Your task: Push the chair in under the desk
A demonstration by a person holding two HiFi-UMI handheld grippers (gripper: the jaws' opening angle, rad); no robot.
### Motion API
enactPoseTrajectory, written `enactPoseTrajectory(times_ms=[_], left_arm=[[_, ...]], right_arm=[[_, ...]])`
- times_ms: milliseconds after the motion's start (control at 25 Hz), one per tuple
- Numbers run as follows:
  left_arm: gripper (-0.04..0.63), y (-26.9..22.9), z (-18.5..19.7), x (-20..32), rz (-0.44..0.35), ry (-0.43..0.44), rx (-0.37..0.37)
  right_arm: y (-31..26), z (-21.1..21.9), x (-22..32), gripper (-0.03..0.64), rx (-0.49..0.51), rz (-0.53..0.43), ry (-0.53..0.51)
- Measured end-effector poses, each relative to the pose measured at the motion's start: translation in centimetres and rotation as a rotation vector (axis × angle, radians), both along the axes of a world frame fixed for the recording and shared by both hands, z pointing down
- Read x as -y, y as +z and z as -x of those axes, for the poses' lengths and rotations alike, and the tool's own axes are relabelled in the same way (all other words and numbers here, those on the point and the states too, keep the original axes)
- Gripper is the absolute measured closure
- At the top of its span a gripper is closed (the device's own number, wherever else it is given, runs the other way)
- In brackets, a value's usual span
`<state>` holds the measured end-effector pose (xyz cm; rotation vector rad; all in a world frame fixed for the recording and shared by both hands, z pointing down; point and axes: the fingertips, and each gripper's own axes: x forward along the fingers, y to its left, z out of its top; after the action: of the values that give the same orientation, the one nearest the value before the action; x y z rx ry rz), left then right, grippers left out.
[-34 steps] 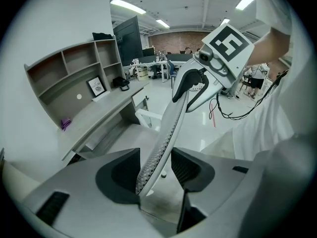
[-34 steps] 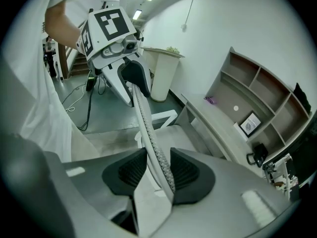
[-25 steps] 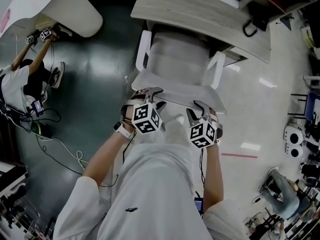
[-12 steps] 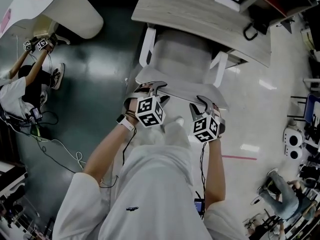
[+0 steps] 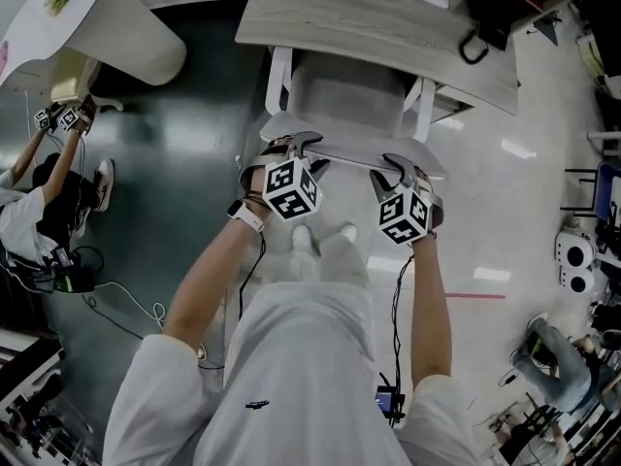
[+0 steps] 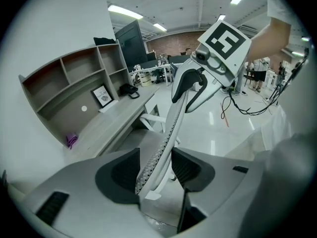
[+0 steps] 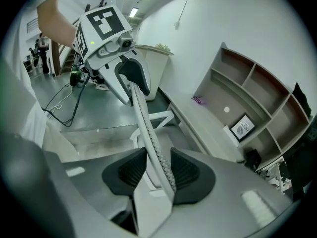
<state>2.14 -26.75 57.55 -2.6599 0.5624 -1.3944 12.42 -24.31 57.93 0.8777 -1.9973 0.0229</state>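
A white office chair (image 5: 344, 95) stands with its seat partly under the pale wooden desk (image 5: 388, 27). The top edge of its mesh backrest (image 5: 351, 153) faces me. My left gripper (image 5: 296, 145) holds that edge at its left end. Its jaws are closing, with the backrest (image 6: 168, 128) between the dark pads (image 6: 124, 170). My right gripper (image 5: 399, 166) is shut on the edge's right end, and the backrest (image 7: 143, 123) runs between its pads (image 7: 185, 171). Each gripper view shows the other gripper clamped farther along the edge.
A shelf unit with a framed picture (image 6: 102, 96) sits on the desk. A white rounded table (image 5: 97, 17) stands at the far left. A person crouches by it (image 5: 39, 192), with cables (image 5: 116, 289) on the dark floor. Equipment (image 5: 577, 260) lines the right side.
The chair has rolled forward, deeper under the desk. Both grippers moved forward with its backrest and kept their hold.
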Motion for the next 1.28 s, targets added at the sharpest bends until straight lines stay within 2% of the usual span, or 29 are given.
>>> enactPoseTrajectory(times_ms=[440, 800, 1120, 1280], left_arm=[[0.402, -0.5, -2.6, 6.4, -0.046, 0.0, -0.01], [0.407, -0.6, -3.7, 11.4, -0.033, 0.0, -0.005], [0.405, -1.1, -3.8, 14.4, -0.068, 0.003, -0.01], [0.403, -0.7, -4.5, 15.8, -0.06, 0.0, -0.007]], right_arm=[[-0.3, -2.6, 6.9, 0.454, -0.014, 0.004, -0.018], [-0.5, -3.7, 11.9, 0.454, -0.031, -0.027, -0.02], [-0.8, -3.7, 14.9, 0.454, -0.037, -0.04, -0.029], [-0.6, -4.4, 16.2, 0.454, -0.039, -0.06, -0.022]])
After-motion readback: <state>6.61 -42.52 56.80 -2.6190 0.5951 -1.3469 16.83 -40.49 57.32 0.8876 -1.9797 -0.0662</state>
